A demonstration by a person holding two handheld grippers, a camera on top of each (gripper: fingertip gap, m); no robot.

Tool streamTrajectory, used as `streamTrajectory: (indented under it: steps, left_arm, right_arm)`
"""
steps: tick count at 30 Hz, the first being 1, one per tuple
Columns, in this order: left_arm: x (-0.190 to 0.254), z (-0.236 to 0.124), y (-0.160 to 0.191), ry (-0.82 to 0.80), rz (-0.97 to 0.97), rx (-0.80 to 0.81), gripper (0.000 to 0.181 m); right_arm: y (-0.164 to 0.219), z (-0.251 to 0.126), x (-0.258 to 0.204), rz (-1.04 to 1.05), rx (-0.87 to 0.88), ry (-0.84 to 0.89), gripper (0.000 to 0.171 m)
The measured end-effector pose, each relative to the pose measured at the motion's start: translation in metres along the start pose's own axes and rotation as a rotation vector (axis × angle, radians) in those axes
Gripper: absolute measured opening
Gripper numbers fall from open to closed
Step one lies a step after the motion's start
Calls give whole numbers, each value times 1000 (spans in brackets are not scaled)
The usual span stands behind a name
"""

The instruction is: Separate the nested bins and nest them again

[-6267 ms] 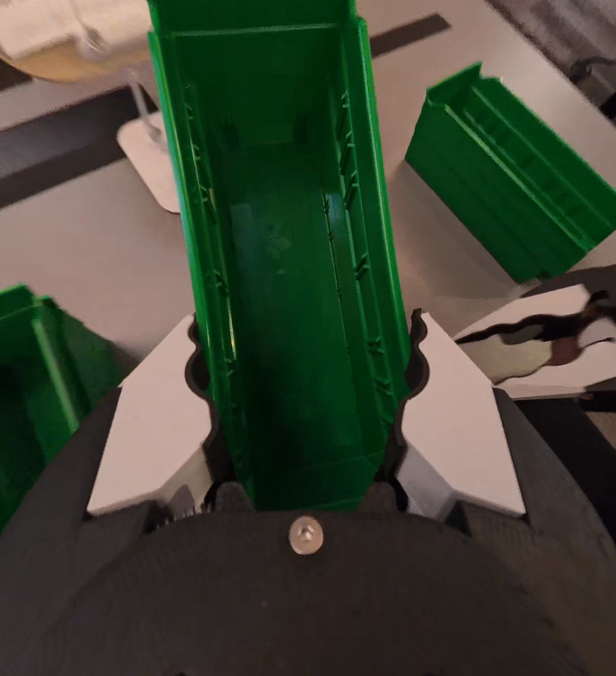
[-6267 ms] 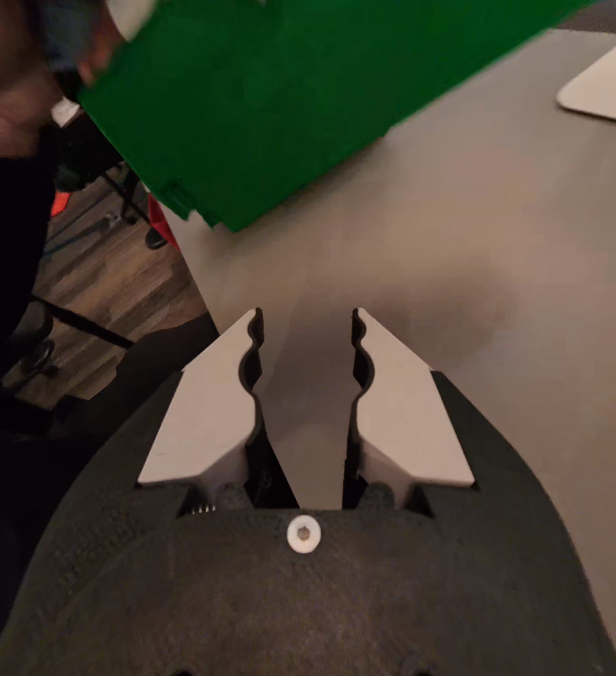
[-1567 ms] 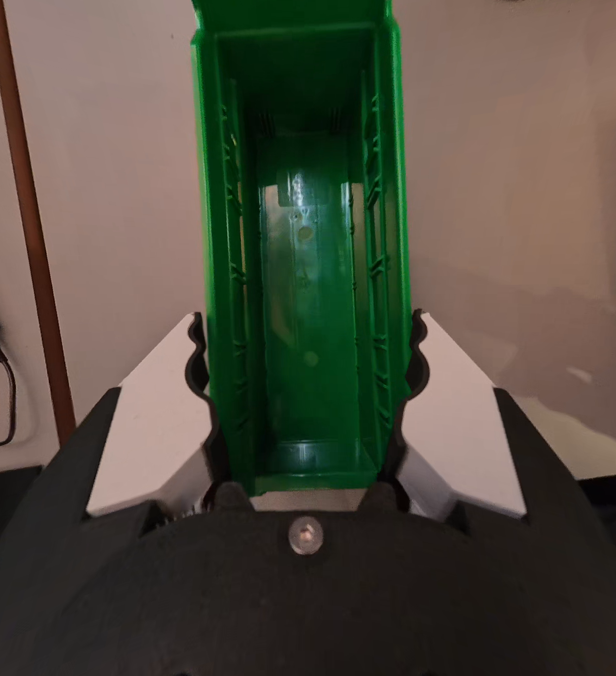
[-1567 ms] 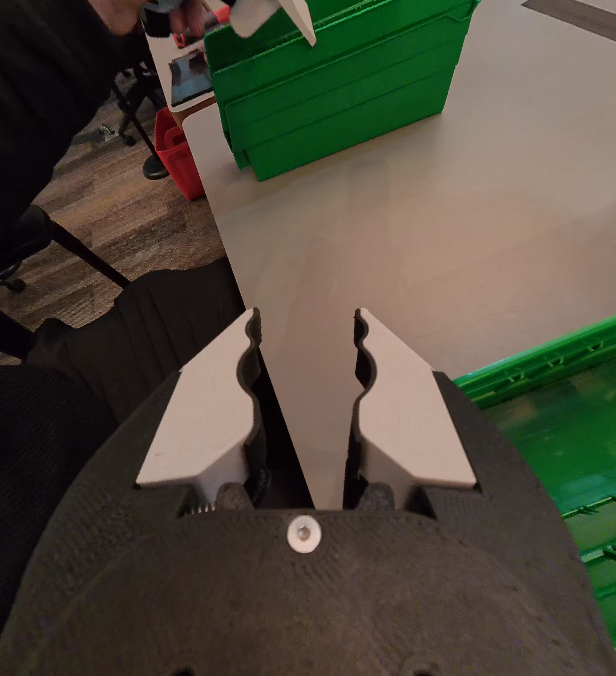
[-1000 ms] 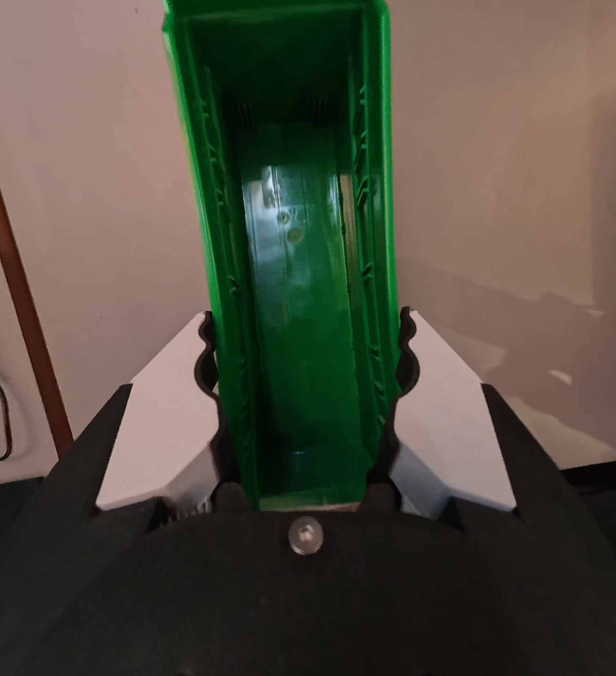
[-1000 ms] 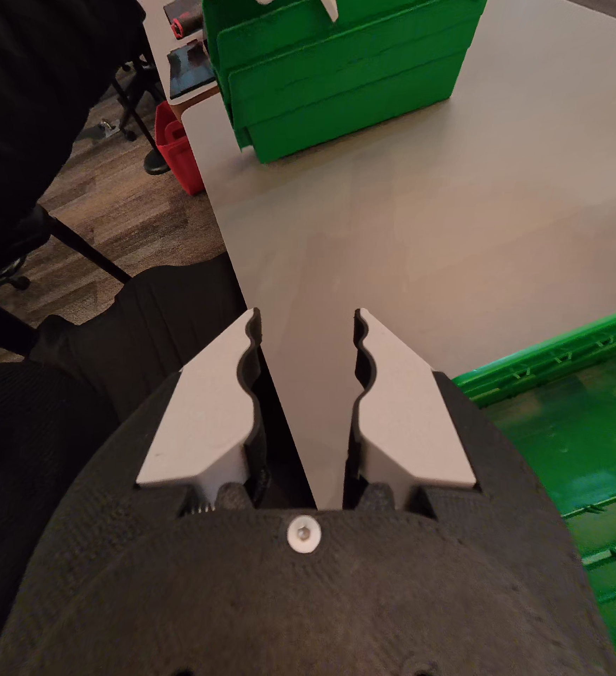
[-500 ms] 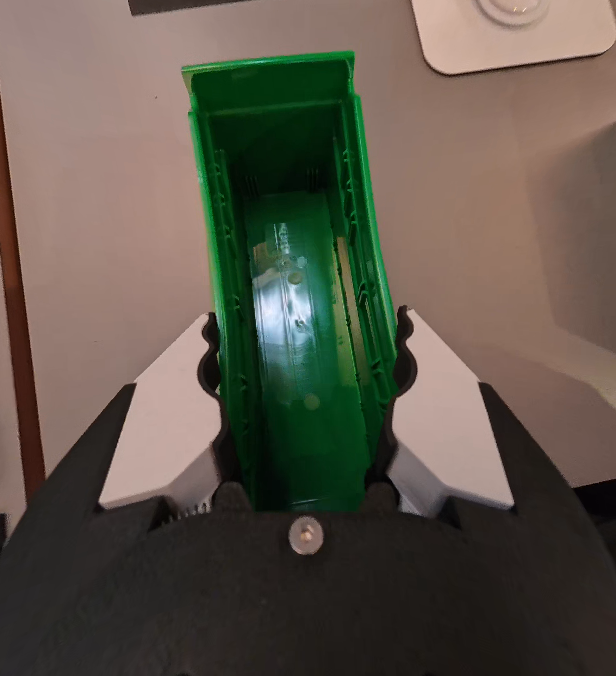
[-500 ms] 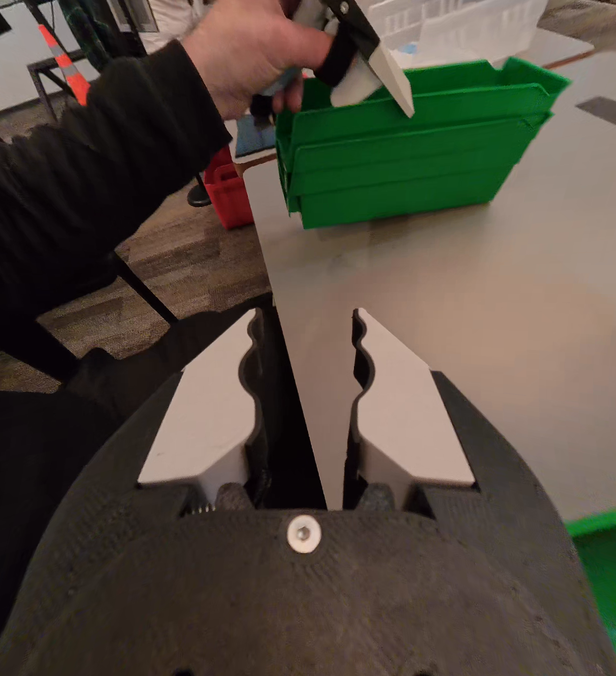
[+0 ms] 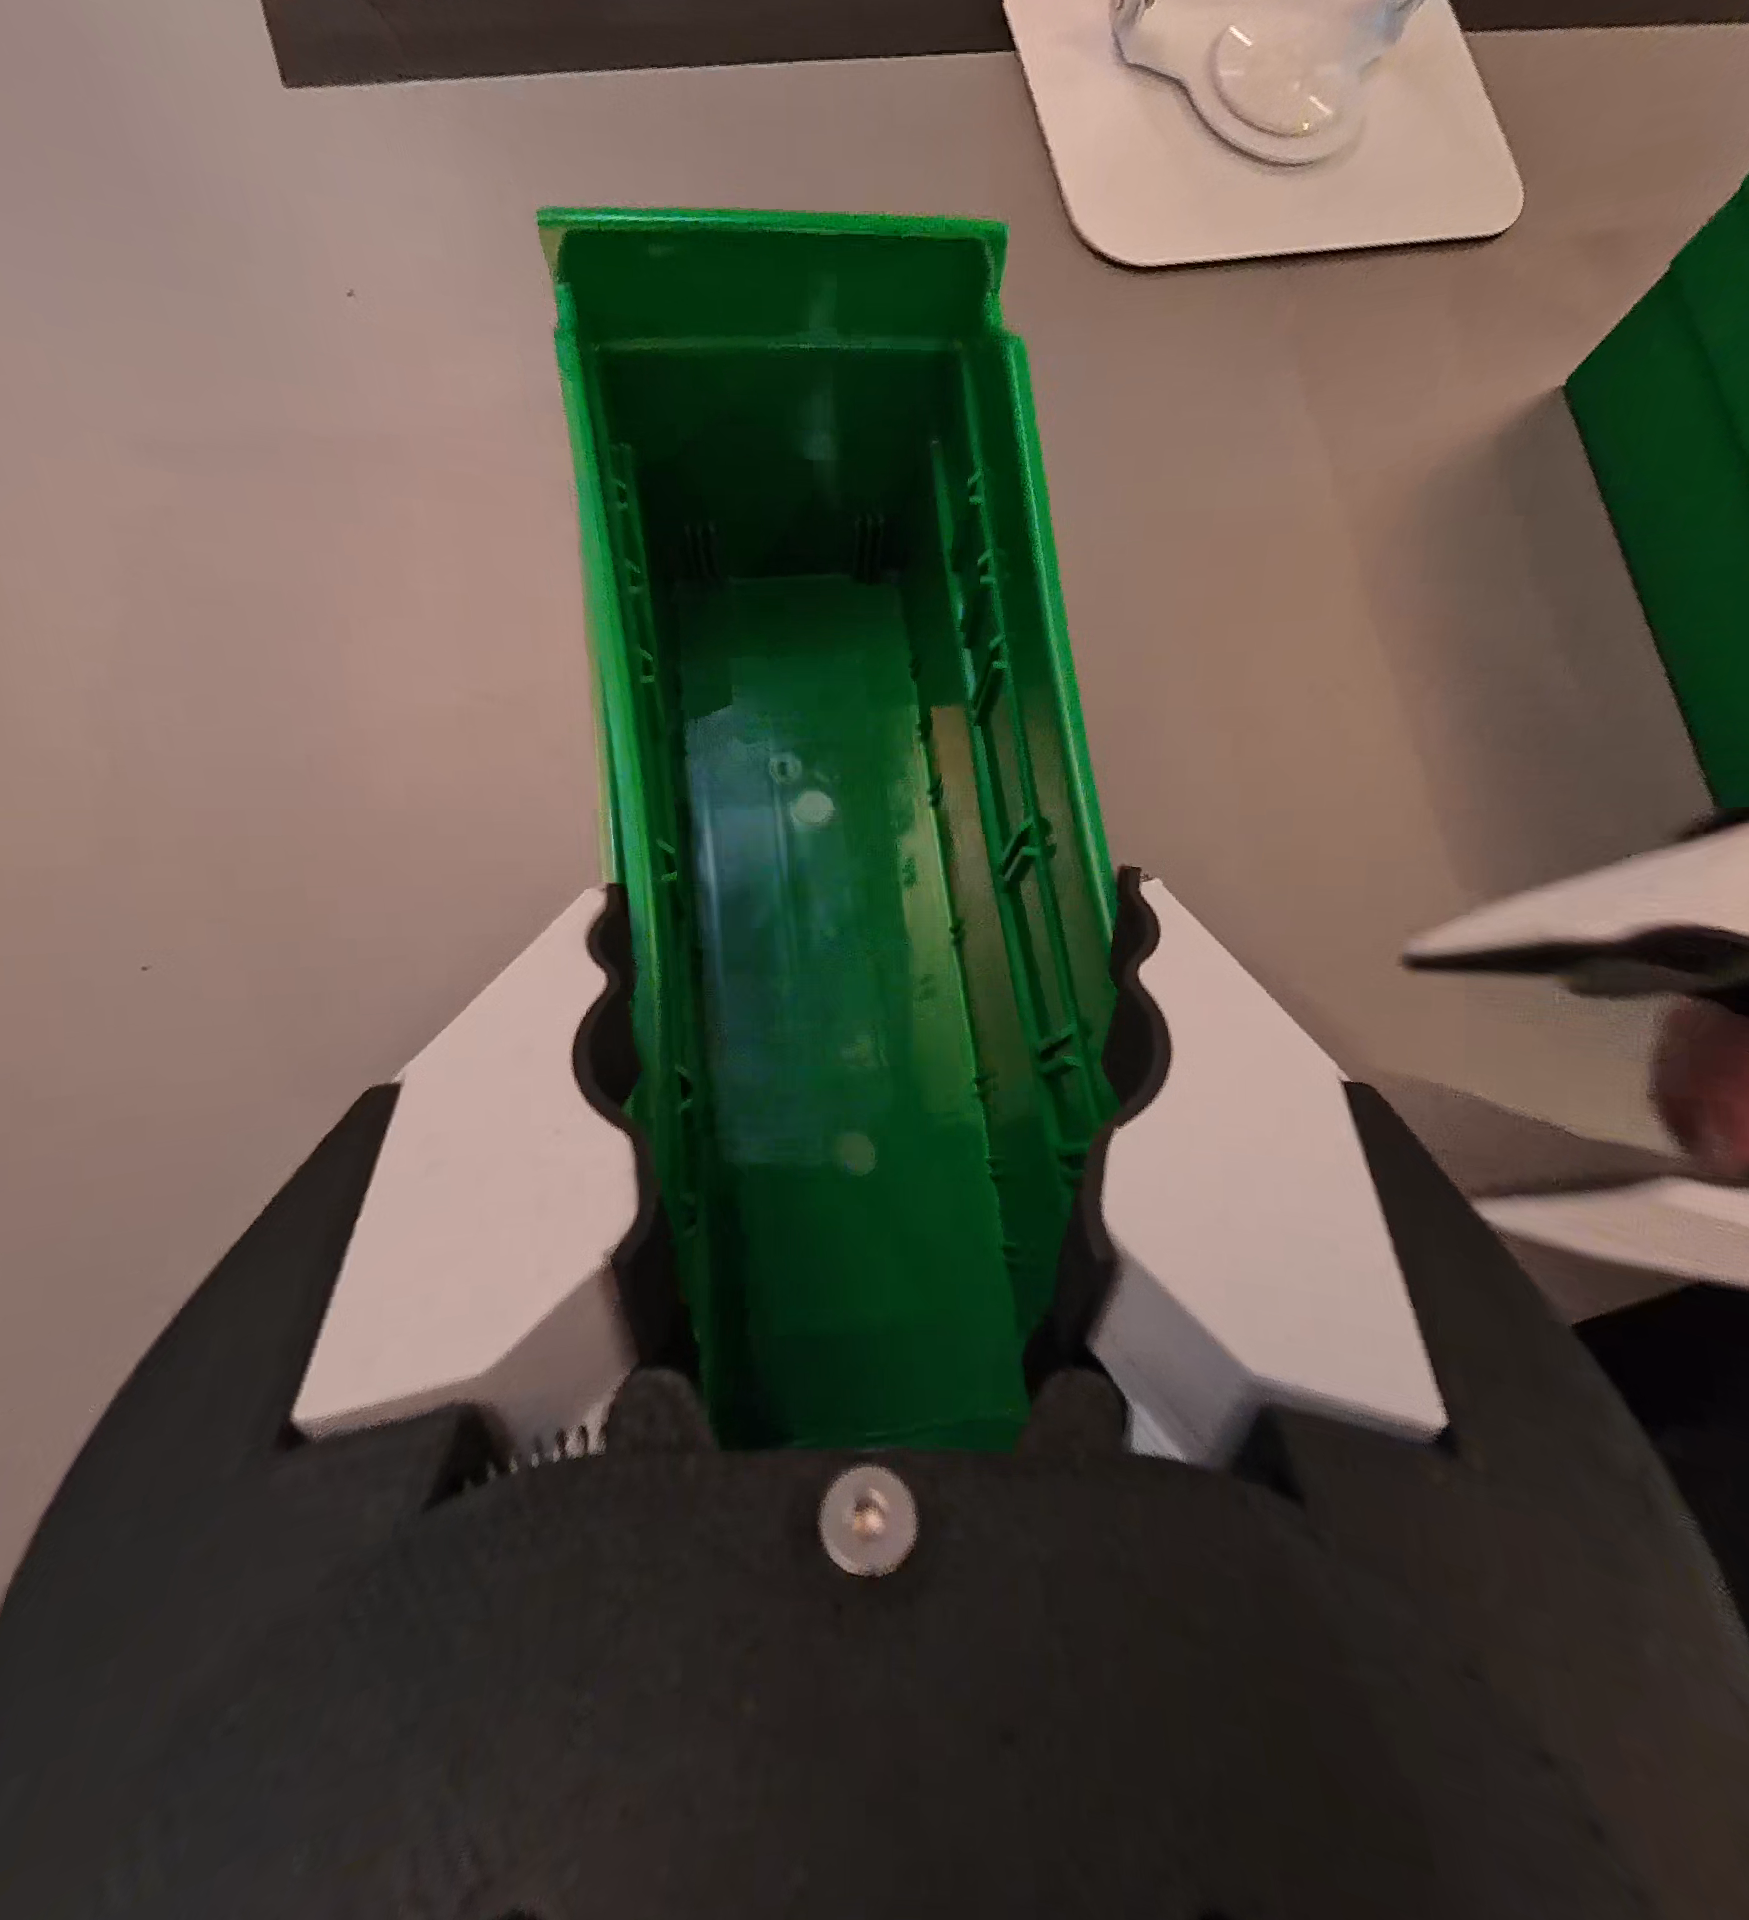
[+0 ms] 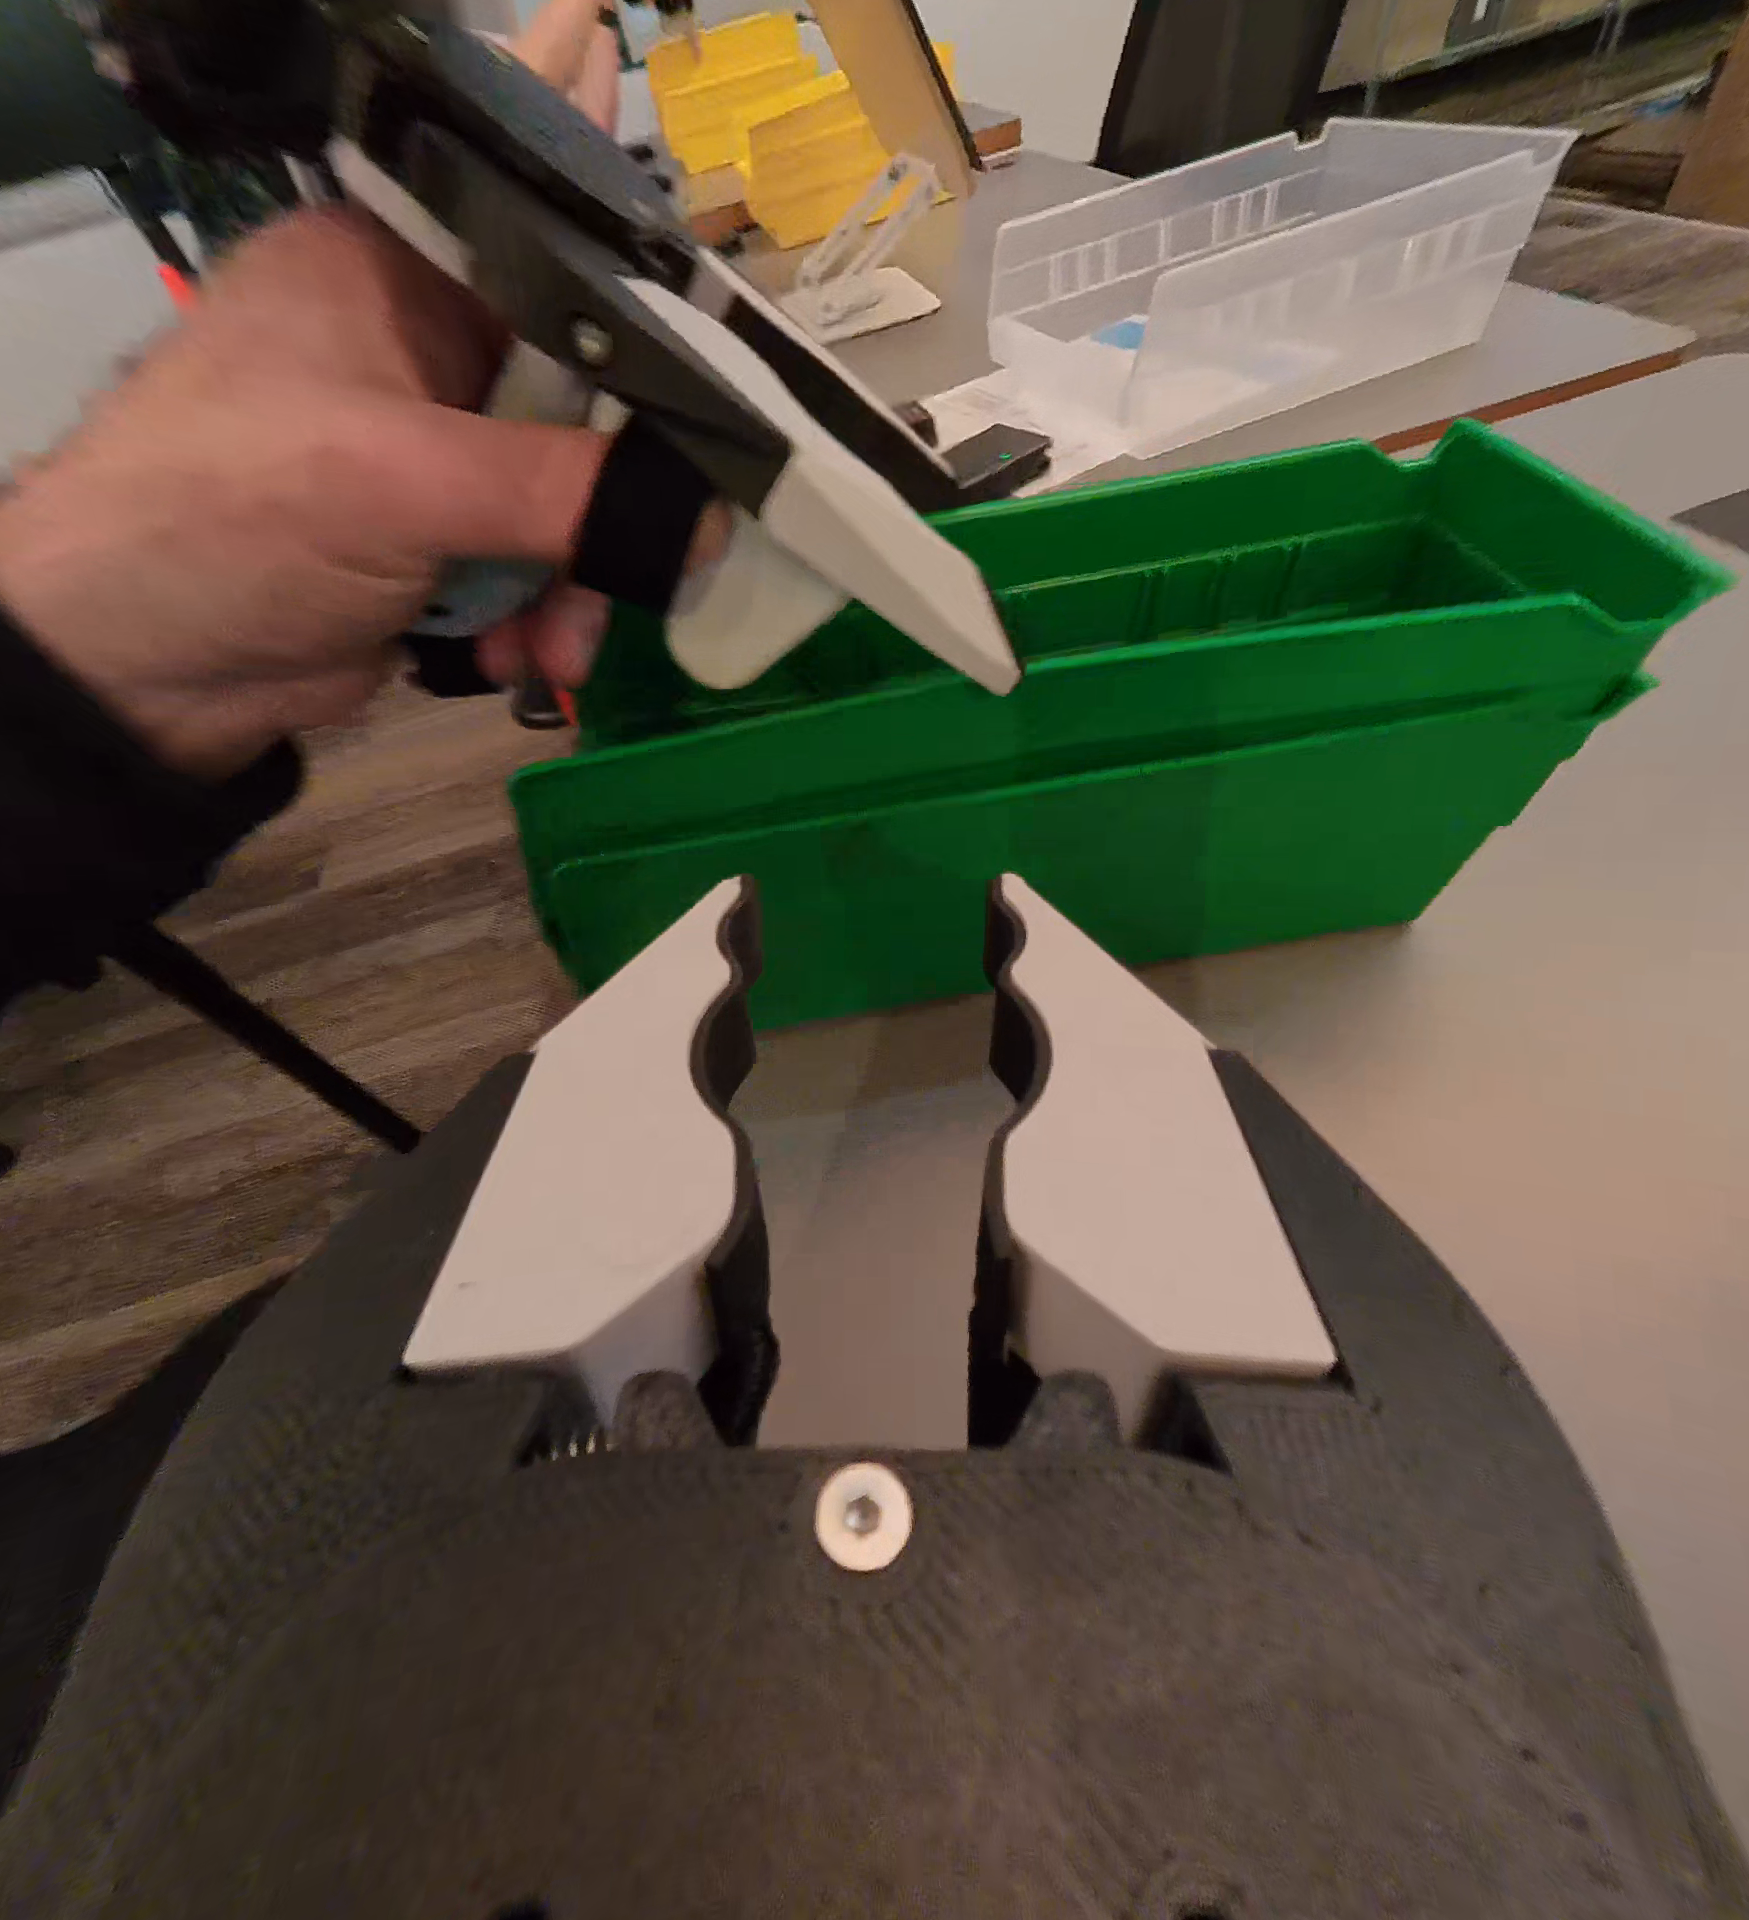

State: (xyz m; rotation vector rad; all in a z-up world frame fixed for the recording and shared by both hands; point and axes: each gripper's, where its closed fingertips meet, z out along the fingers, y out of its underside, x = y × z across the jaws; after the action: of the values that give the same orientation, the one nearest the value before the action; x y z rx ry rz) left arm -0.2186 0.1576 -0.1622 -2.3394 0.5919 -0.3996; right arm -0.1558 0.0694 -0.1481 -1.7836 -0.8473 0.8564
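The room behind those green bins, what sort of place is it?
Probably a workshop or lab with office furniture: grey tables, wood-look flooring, and farther tables holding a clear plastic bin and yellow bins.

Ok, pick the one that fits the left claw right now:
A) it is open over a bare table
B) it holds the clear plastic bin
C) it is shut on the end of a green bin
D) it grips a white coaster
C: in the left wrist view the left claw has both fingers pressed against the side walls of the green bin.
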Motion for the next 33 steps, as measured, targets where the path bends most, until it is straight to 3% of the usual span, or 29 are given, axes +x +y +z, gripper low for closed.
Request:
streamTrajectory:
  steps: [1, 2, 3, 6, 7, 13, 16, 21, 24, 33]
  left_arm:
    - [-1, -1, 0, -11, -9, 7, 74]
    - [-15, -8, -3, -97, -13, 44, 10]
    - [-8, -12, -10, -40, -1, 99, 8]
    - [-11, -5, 2, -25, -33, -5, 51]
    - [-13, -1, 7, -34, -16, -30, 54]
    - [-25, 3, 19, -49, -52, -124, 42]
    - [-20, 6, 32, 31, -114, -183, 55]
    - [-3, 10, 47, 147, -158, -234, 58]
    - [7, 8, 43, 190, -153, -226, 69]
    - [35, 7, 35, 200, -57, -268, 139]
  right_arm:
    - [3, 9, 8, -27, -12, 21, 41]
    - [6, 18, 14, -54, -24, 35, 42]
    - [7, 24, 17, -73, -26, 37, 42]
    - [13, 36, 25, -86, -44, 45, 43]
    - [15, 38, 28, -66, -44, 44, 36]
    - [3, 30, 45, -52, -27, 97, 42]
    - [-15, 13, 47, -54, 41, 141, 43]
    - [6, 7, 49, 99, -54, 110, 44]
    - [15, 12, 41, 112, -78, 62, 45]
    - [24, 32, 15, -31, -137, -55, 35]
